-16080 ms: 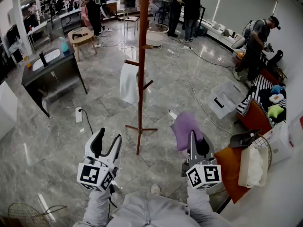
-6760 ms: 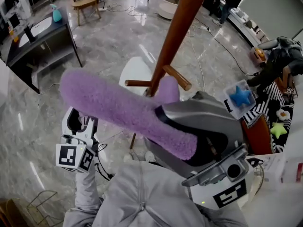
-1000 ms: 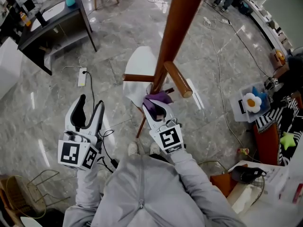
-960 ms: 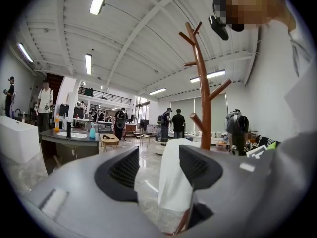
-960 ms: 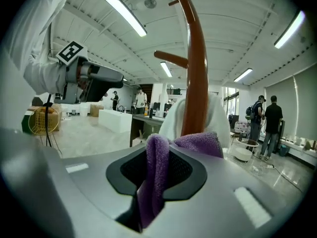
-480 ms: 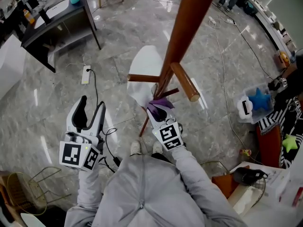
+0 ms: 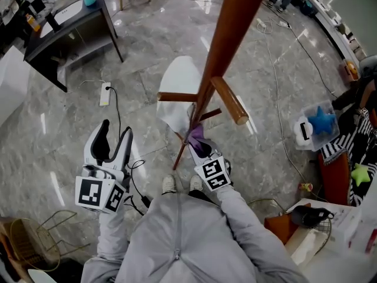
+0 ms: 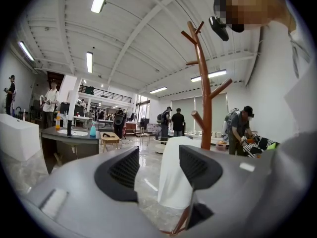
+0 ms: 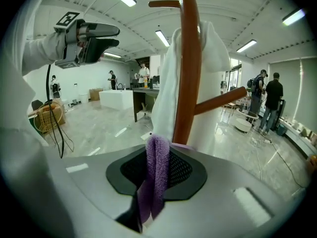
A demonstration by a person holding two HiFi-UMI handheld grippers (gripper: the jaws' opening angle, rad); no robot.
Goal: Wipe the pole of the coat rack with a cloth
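Observation:
The brown wooden pole (image 7: 227, 46) of the coat rack rises through the head view, with pegs sticking out low down. My right gripper (image 7: 197, 139) is shut on a purple cloth (image 7: 195, 134), pressed against the lower pole. In the right gripper view the purple cloth (image 9: 156, 175) sits pinched between the jaws, right at the pole (image 9: 187, 63). A white garment (image 7: 175, 93) hangs from a peg behind the pole. My left gripper (image 7: 111, 141) hangs open to the left, away from the rack, with nothing in it. In the left gripper view the pole (image 8: 204, 88) stands ahead.
A dark desk (image 7: 65, 25) stands at the upper left, with a power strip (image 7: 105, 94) and cable on the marble floor. A wire basket (image 7: 35, 240) sits at the lower left. Boxes and toys (image 7: 321, 122) crowd the right side. People stand in the background (image 8: 174, 123).
My right gripper with the purple cloth has slid a little down and right along the lower pole. The left gripper has stayed put.

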